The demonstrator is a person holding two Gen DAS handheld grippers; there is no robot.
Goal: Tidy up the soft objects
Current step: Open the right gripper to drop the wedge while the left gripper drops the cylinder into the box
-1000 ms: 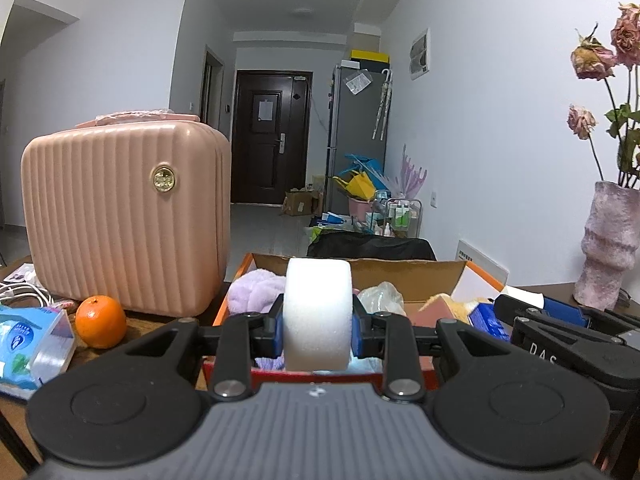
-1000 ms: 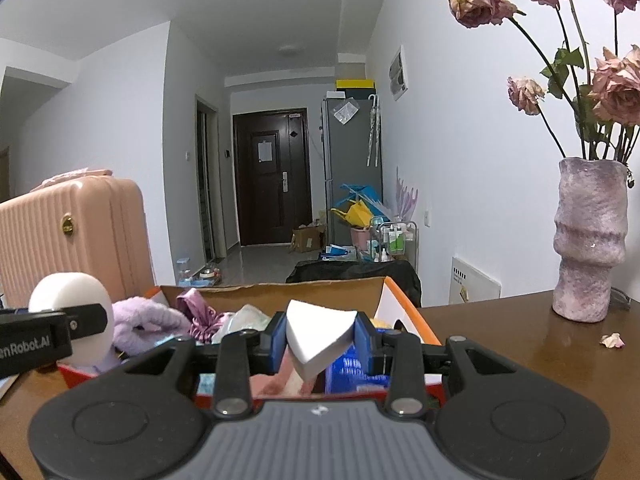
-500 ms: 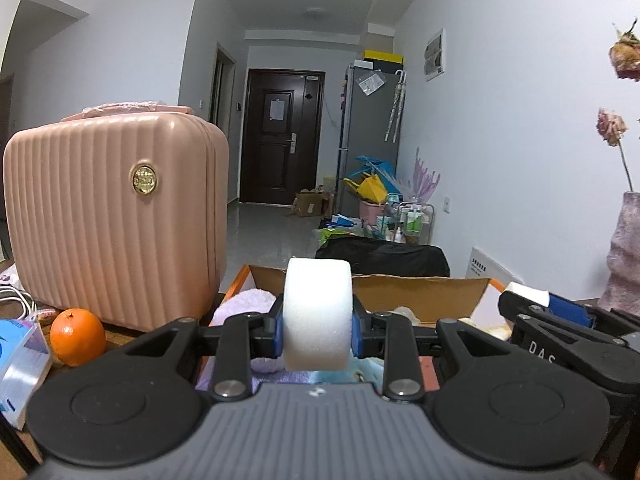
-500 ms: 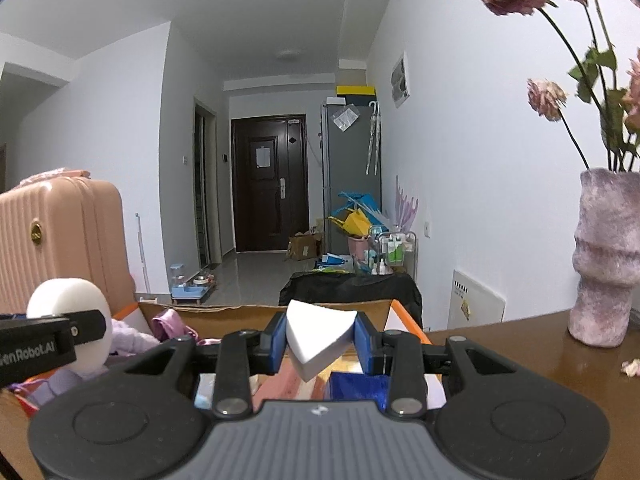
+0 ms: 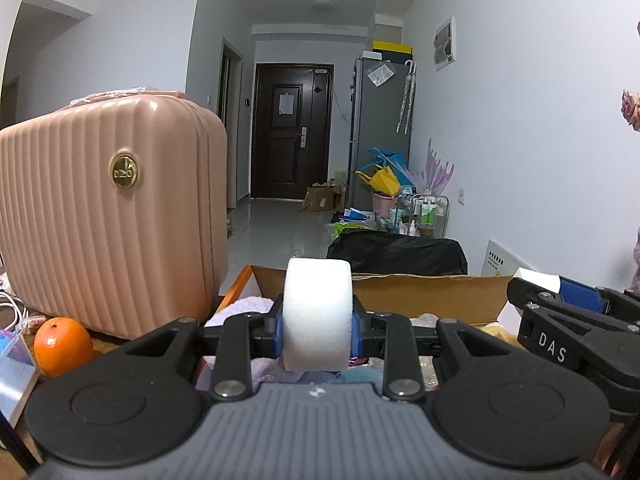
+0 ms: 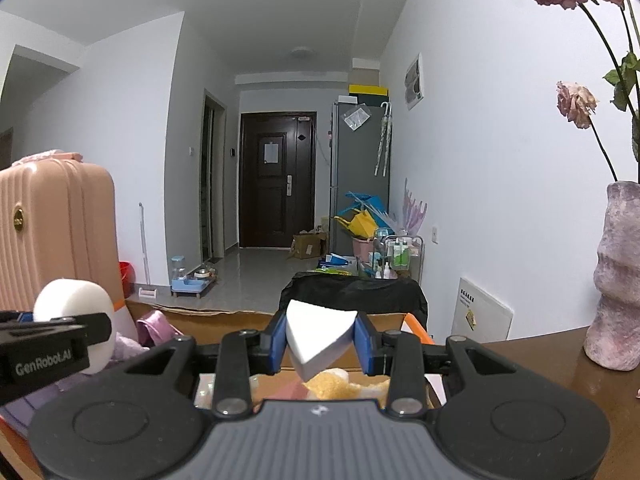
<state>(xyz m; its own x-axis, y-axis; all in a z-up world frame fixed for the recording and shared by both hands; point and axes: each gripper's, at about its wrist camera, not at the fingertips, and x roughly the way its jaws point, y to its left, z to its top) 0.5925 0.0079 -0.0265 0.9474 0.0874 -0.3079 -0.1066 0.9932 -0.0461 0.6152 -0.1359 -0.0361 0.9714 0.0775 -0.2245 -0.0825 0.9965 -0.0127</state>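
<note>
Both grippers are loaded: my left gripper (image 5: 318,326) pinches a round white sponge (image 5: 317,314), my right gripper (image 6: 320,344) a wedge-shaped sponge (image 6: 318,338). Each hangs above the near cardboard box (image 6: 224,320), already holding soft items. I judge both drops pending.

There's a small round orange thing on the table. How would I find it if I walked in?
Look for the big ribbed pink suitcase standing on the table. At its foot, near its front corner, sits the orange. It is the only bright, round fruit there, beside a blue and white packet.
</note>
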